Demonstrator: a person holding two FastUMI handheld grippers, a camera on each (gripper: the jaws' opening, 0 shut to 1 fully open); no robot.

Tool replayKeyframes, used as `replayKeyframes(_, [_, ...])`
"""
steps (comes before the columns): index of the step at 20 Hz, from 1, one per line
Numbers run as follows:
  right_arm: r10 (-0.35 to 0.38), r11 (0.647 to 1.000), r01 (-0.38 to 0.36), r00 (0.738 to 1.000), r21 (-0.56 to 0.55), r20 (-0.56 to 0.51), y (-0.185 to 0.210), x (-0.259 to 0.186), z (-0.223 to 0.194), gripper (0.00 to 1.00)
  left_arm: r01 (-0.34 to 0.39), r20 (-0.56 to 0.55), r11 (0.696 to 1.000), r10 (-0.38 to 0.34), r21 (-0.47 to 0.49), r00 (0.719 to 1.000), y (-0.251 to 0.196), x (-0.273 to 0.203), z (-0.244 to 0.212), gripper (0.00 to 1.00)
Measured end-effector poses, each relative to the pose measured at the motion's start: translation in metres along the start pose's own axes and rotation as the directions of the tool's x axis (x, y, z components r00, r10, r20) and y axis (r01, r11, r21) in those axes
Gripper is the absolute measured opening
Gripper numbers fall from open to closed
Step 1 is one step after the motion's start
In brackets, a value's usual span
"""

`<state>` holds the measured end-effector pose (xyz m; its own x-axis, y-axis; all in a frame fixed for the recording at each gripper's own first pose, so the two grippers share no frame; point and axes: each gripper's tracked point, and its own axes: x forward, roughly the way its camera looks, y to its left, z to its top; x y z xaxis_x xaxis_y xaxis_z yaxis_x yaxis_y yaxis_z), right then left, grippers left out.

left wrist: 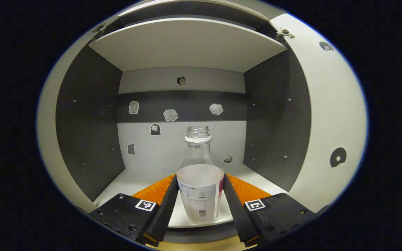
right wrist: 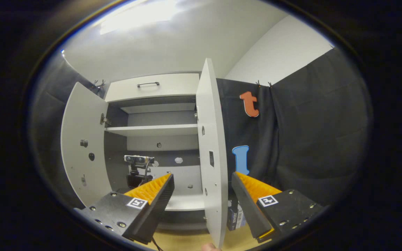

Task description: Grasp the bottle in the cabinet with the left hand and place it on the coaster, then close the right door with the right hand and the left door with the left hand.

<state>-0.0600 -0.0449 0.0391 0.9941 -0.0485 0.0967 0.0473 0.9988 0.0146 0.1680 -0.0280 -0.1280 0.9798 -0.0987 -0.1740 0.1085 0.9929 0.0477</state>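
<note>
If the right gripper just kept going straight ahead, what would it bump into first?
Probably the edge of the open white right cabinet door, which stands between the right gripper fingers; depth is hard to judge.

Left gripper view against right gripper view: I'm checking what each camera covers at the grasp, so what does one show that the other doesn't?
Left gripper view: a clear bottle with no cap, standing on the cabinet floor between the left tongs, whose fingers touch its sides.

Right gripper view: the right tongs open, straddling the edge of the open right door; a drawer above; the booth's black cloth.

Both: the open cabinet, its shelf and back wall stickers.
</note>
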Motion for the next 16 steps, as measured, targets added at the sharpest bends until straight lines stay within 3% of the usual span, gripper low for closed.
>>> replayKeyframes(5, [0.054, 0.999, -0.054, 0.998, 0.001, 0.008, 0.004, -0.003, 0.003, 0.99, 0.058, 0.020, 0.998, -0.058, 0.001, 0.998, -0.007, -0.057, -0.010, 0.77])
replayKeyframes(11, [0.114, 0.993, -0.114, 0.993, -0.005, 0.017, 0.005, -0.003, 0.003, 0.99, 0.086, 0.024, 0.994, -0.088, 0.069, 0.996, -0.009, -0.106, -0.044, 0.77])
replayKeyframes(16, [0.147, 0.989, -0.146, 0.988, -0.023, 0.035, 0.001, -0.003, 0.007, 0.99, 0.137, -0.007, 0.991, -0.137, 0.000, 0.991, -0.023, -0.137, -0.103, 0.77])
